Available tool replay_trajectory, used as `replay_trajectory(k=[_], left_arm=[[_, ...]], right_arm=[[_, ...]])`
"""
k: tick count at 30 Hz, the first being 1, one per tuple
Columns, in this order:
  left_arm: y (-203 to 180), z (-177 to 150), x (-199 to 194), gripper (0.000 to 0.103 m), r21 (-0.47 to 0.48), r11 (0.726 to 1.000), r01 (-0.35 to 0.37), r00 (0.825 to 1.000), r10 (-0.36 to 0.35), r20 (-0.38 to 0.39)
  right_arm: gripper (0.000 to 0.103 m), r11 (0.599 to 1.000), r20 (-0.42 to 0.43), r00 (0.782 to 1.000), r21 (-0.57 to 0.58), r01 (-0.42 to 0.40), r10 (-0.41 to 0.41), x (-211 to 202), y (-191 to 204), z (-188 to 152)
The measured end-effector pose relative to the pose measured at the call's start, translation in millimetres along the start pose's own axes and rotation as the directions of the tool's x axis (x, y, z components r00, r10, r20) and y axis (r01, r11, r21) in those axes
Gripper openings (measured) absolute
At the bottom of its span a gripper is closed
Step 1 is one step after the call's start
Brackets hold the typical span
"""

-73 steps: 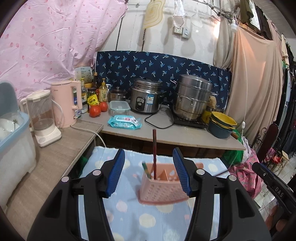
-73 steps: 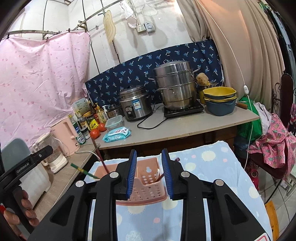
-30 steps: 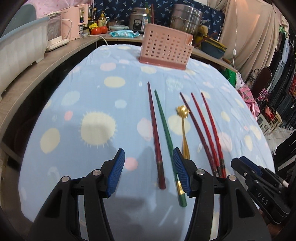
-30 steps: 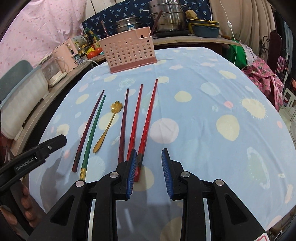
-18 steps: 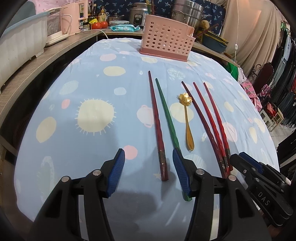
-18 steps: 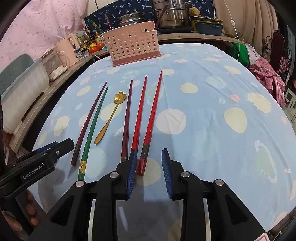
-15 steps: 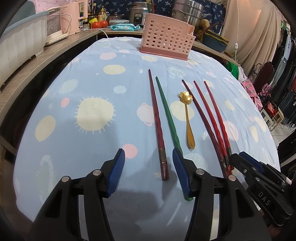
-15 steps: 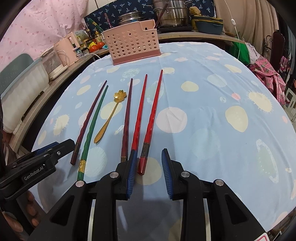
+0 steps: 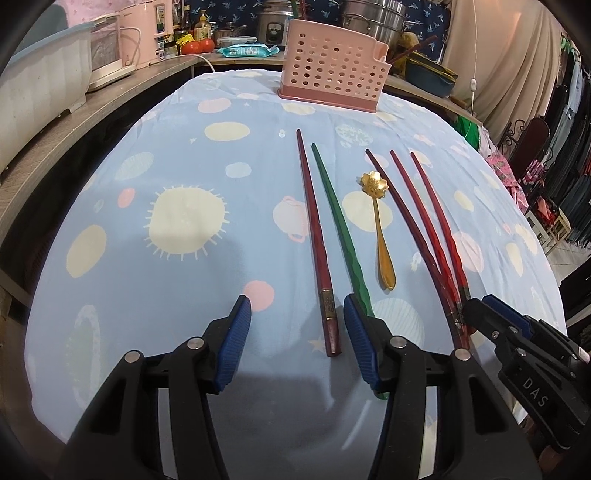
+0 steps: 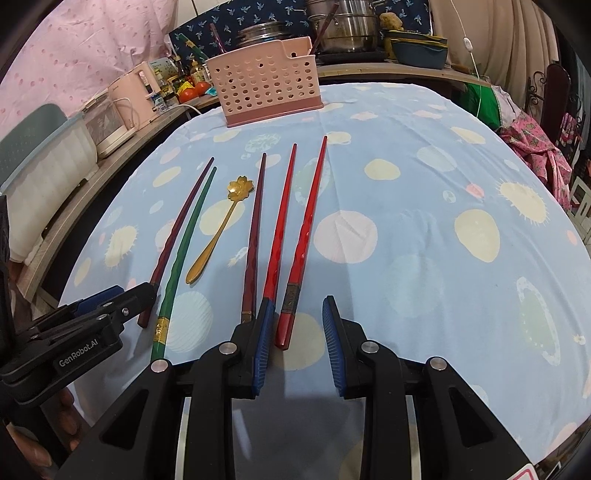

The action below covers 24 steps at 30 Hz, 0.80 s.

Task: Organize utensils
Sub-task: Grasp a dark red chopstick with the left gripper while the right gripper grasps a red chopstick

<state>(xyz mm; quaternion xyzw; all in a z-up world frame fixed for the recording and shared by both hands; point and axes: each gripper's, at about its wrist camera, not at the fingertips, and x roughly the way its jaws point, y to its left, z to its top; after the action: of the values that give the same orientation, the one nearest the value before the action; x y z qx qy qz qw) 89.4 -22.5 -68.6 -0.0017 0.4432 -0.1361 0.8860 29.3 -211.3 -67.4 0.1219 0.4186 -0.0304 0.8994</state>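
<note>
I read "GenRobot.AI" on my left tool point(image 10: 110, 306), "DAS" on my right tool point(image 9: 491, 314). Both unclenched, empty, above chopstick ends point(image 9: 330, 328). Desk point(image 10: 443, 258) bare rightward.

A blue cloth point(image 9: 184, 177) with yellow suns and spots covers the surface. Behind it, on a wooden counter point(image 9: 66, 122), stand a pink kettle point(image 10: 131, 98), two red tomatoes point(image 9: 199, 46), a rice cooker point(image 9: 271, 26) and a silver steamer pot point(image 10: 347, 31). Pink curtain point(image 10: 74, 48) hangs behind.
</note>
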Motion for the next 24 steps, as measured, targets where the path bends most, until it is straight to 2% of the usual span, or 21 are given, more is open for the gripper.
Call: replay_trajectory(k=[7,15,17,24], left_arm=[[-3.2,-3.6,0.5,0.049,0.02,1.0,-0.024,1.0,0.024,0.014],[-0.8,-6.0,-0.1,0.039,0.019,0.999,-0.041,0.999,0.041,0.028],[0.3,-6.4,-0.7,0.032,0.017,0.999,-0.041,0.999,0.041,0.031],[2.0,-7.8,-2.4,0.016,0.019,1.0,-0.018,0.999,0.018,0.029]], right_arm=[[0.025,1.0,-0.007,1.0,-0.003,0.018,-0.018,4.0,-1.8,-0.3],[0.024,0.999,0.003,1.0,-0.022,0.031,-0.031,4.5,0.0,-2.2],[0.021,0.999,0.007,0.999,-0.027,0.038,-0.038,4.0,0.3,-3.2],[0.01,0.999,0.013,0.999,-0.021,0.038,-0.038,2.2,-3.9,-5.3]])
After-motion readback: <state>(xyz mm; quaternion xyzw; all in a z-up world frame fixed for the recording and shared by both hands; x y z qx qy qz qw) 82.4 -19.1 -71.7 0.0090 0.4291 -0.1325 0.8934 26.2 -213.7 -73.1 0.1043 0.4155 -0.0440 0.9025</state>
